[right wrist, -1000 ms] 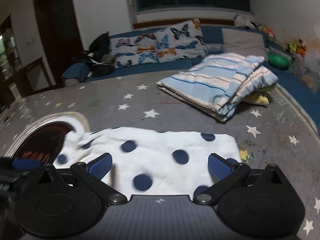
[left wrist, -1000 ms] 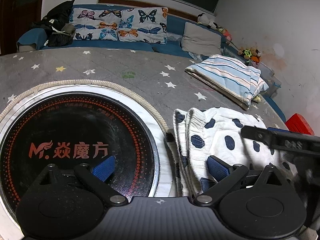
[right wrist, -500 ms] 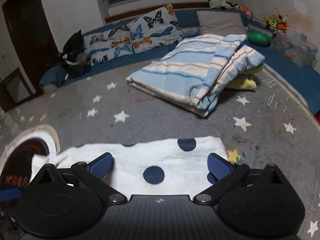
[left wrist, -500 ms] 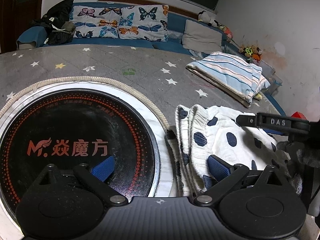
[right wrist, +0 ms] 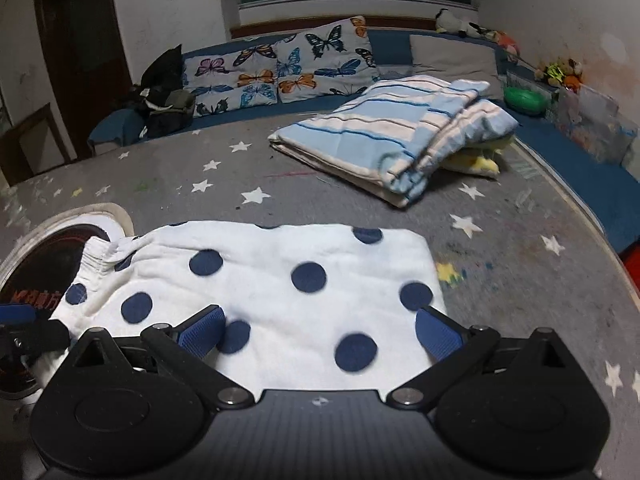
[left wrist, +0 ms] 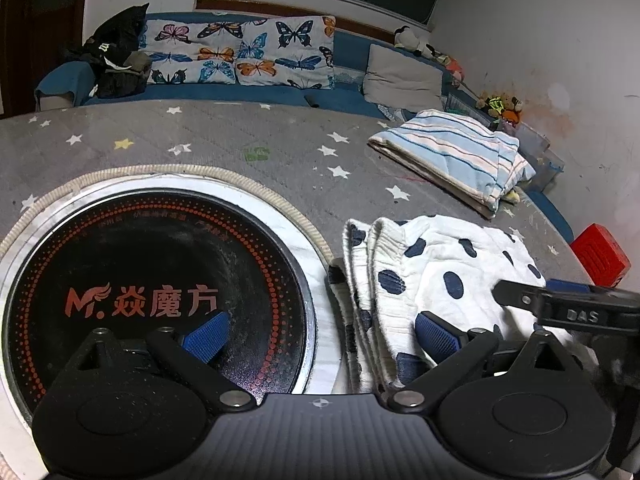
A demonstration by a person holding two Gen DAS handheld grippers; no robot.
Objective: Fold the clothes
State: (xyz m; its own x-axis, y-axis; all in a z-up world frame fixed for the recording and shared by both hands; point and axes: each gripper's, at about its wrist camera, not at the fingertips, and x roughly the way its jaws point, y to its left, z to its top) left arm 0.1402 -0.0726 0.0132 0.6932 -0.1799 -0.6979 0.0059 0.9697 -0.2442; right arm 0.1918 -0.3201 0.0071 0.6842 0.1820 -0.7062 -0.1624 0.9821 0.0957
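Plainly: round plate (left wrist: 160, 256) reads "M."; left gripper (left wrist: 320, 330), right gripper (right wrist: 318, 330) agape over dotted garment (right wrist: 280, 280).

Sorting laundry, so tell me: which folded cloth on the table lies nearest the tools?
The white polka-dot garment, lying between the right tool fingers; the striped blue one sits farther back.

A white garment with navy polka dots (right wrist: 256, 280) lies folded flat on the grey star-printed bed cover (right wrist: 360, 208), forming a rough rectangle. Its gathered elastic waistband (left wrist: 372, 248) shows as stacked, ruffled layers at the left end, overlapping the rim of a round black induction cooktop (left wrist: 152, 272). The far edge lies straight; the right corner is square.
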